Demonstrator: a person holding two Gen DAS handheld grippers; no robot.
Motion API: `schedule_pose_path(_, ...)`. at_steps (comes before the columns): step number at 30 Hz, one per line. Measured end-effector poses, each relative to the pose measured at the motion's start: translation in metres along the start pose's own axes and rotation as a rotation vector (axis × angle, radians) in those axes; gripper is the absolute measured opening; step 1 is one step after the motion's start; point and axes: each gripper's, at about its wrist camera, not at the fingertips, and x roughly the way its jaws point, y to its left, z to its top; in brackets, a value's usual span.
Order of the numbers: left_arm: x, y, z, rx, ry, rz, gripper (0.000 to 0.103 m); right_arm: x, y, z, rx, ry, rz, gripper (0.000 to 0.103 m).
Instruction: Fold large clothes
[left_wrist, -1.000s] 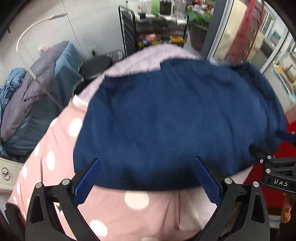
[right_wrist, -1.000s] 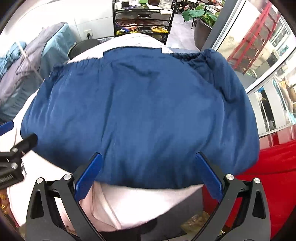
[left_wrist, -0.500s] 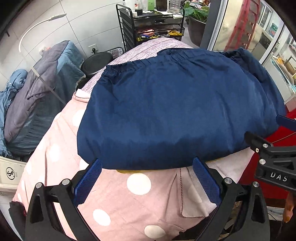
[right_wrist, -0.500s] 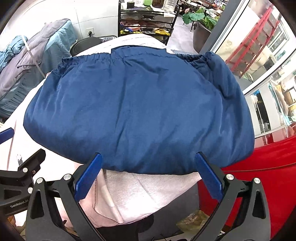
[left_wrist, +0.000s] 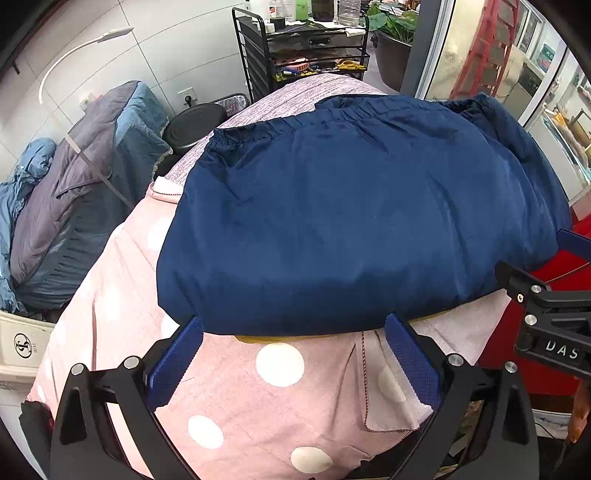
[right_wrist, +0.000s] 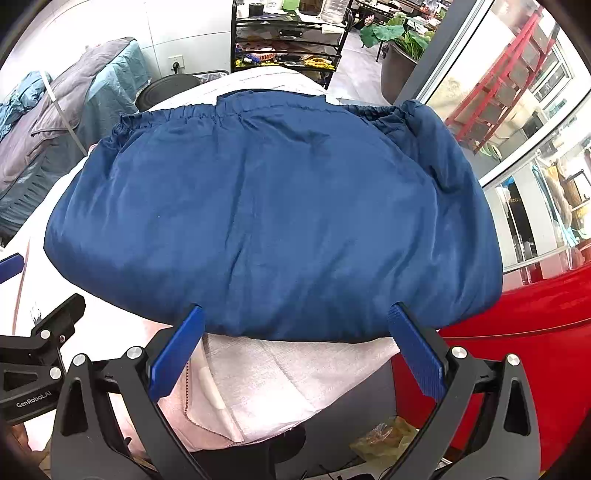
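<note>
Left wrist view: my left claw (left_wrist: 291, 343) is spread wide, holding nothing. My right claw (right_wrist: 295, 332) is spread too. The blue clothes (left_wrist: 351, 221) lie folded on the pink dotted cloth (left_wrist: 258, 406), just past both claws.

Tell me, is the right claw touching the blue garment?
Cannot tell. In the right wrist view the open right claw has fingertips at the blue garment's near edge, but no contact or gap shows.

"DAS" on the right tongs (left_wrist: 554, 325) body, "GenRobot.AI" on the left tongs (right_wrist: 33, 369) body, white box (left_wrist: 22, 347) logo unreadable
</note>
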Motion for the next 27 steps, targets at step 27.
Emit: schedule_pose_path(27,0.0019,-0.0018,-0.0011,0.013,-0.002,0.023,0.097,0.0027,-0.0006,0.0038,-0.007,0.004,0.014,0.098)
